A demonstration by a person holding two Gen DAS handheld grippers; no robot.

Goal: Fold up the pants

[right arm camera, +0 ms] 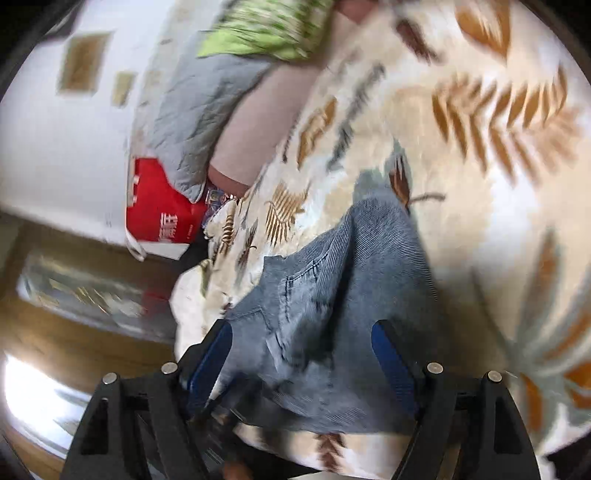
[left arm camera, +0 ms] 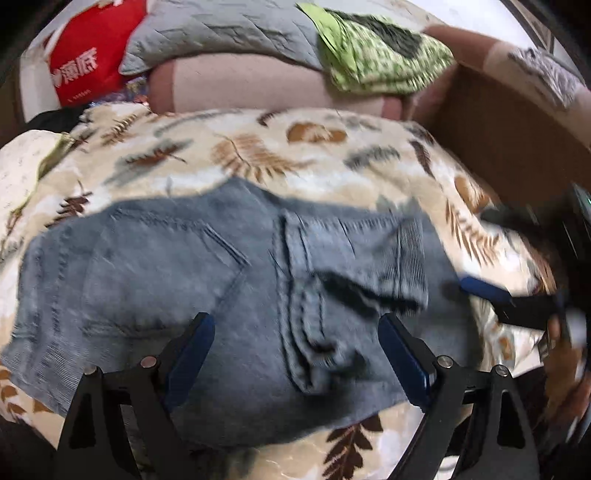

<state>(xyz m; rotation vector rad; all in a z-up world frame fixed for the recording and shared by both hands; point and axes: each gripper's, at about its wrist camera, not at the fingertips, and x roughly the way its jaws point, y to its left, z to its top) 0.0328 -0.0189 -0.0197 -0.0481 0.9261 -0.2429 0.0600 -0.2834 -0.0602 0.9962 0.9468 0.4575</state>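
Fingers of the left gripper (left arm camera: 297, 332) stand wide apart with nothing between the pads; they hang above the folded denim and do not press on it, as far as the blurred left wrist view lets me judge. The pants (left arm camera: 207, 295) lie directly under and ahead of these fingers, as a flat, broad bundle on the leaf-patterned blanket (left arm camera: 258, 147). Its long axis runs across the view, from the left edge of the blanket toward the right, so it is crosswise to the line of the left fingers.

Fingers of the right gripper (right arm camera: 303, 347) are also wide, and no cloth is pinched. In the right wrist view the pants (right arm camera: 354, 266) lie between and ahead of the two fingers, and here the bundle runs lengthwise away from the fingers. I judge that this gripper stands at the right end of the bundle, where a loose cuff or flap (left arm camera: 402, 254) lies on top. In the left wrist view the right gripper (left arm camera: 509, 299) shows at the right border, just beside that end.

So the right hand is nearer to the short end, and the left is nearer to the near long edge. Next fold probably needs a grip at one of these two places.

Beyond the far edge of the blanket lie a grey pillow (left arm camera: 221, 33), a green patterned cloth (left arm camera: 376, 55) and a red bag (left arm camera: 92, 55).
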